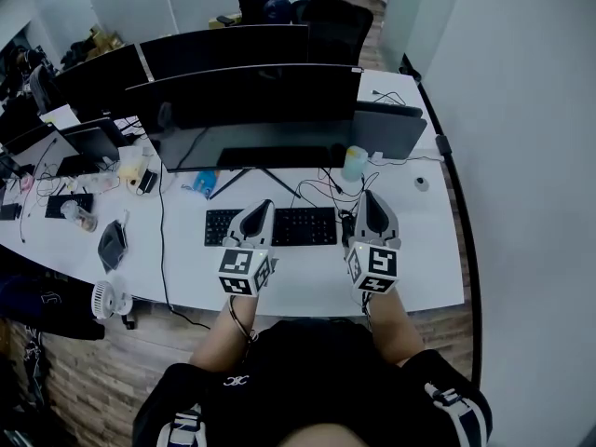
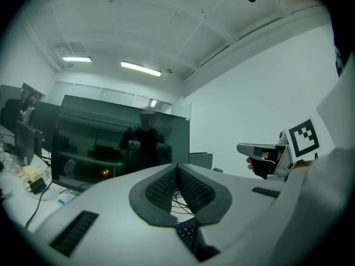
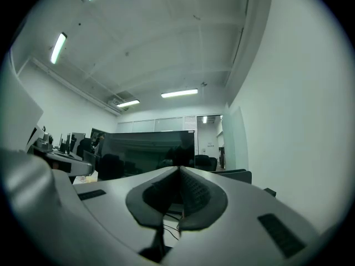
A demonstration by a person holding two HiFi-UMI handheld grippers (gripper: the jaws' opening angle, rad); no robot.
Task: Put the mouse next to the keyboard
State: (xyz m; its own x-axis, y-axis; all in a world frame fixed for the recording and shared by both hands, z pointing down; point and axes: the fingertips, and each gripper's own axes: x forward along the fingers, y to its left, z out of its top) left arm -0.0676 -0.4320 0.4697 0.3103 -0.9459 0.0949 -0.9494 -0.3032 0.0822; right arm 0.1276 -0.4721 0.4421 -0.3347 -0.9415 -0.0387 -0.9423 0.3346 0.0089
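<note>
1. A person holds the left gripper [image 1: 260, 214] over the left half of the black keyboard [image 1: 296, 227] and the right gripper [image 1: 371, 201] just off the keyboard's right end, above the white tabletop [image 1: 307, 289]. Both pairs of fingers are clenched together on nothing.
2. The mouse [image 1: 422, 183] seems to be the small grey object well to the right of the keyboard and farther back, though it is too small to be sure. Nothing is touching it.
3. The step in hand is likely the reach. The right gripper should spread its fingers before arriving, straddle the mouse's sides and close low on its body.
4. The loose cables [image 1: 322, 190] behind the keyboard's right end are best skirted. The bare tabletop just right of the keyboard looks a fair landing spot.
</note>
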